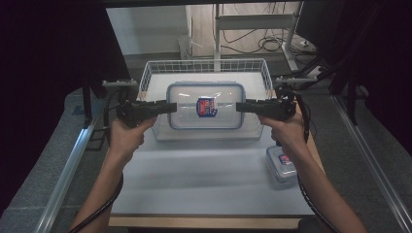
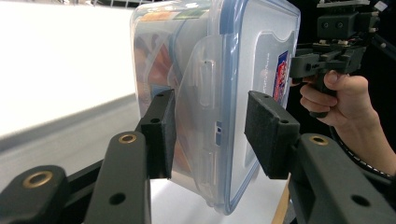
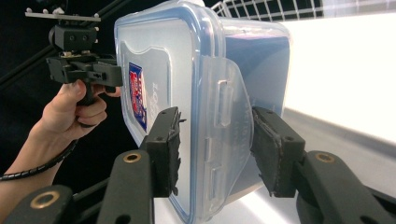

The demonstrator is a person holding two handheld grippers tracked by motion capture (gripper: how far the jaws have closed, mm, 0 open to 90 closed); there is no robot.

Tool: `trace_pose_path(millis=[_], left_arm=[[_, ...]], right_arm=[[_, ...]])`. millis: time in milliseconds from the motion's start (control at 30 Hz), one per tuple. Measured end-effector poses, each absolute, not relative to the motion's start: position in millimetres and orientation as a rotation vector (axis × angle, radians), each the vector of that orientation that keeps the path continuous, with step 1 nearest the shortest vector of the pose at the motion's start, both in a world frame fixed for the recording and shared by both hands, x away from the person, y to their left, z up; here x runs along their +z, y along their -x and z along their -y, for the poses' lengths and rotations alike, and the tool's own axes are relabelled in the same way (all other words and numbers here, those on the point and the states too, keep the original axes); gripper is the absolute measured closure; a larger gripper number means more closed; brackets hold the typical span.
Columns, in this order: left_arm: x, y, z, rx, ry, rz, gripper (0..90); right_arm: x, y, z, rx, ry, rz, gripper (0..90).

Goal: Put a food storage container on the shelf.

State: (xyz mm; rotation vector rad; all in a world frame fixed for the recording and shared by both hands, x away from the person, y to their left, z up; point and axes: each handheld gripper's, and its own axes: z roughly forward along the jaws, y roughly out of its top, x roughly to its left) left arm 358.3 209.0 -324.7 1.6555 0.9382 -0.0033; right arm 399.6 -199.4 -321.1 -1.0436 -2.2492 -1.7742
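A large clear box [image 1: 206, 104] with a blue-rimmed snap lid and a red-and-blue label hangs level over the white wire basket [image 1: 204, 62]. My left gripper [image 1: 172, 108] is shut on its left end. In the left gripper view the pads [image 2: 161, 130] press the box [image 2: 219, 84] across its lid and underside by the side latch. My right gripper [image 1: 240, 106] is shut on the opposite end. In the right gripper view its pads [image 3: 271, 149] squeeze the box [image 3: 187, 84] at that end's latch flap the same way. Both grippers lie level, pointing at each other.
A small clear lidded box [image 1: 282, 162] sits on the white tabletop [image 1: 194, 184] at the right, under my right forearm. Metal rails run along both sides of the table. A frame leg and cables stand behind the basket.
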Motion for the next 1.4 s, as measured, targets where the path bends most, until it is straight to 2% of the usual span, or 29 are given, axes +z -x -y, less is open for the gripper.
trace_pose_path(millis=[667, 1400], left_arm=[[-312.5, -417.7, -210.2, -0.024, -1.610, -1.007, 52.3], [-317.0, -438.0, -206.1, -0.039, -1.611, -1.075, 50.6]], right_arm=[[-295.9, -452.5, 190.5, -1.787, 1.151, 2.230, 53.6], [-307.3, -474.1, 188.3, -1.748, 1.253, 2.178, 50.9]])
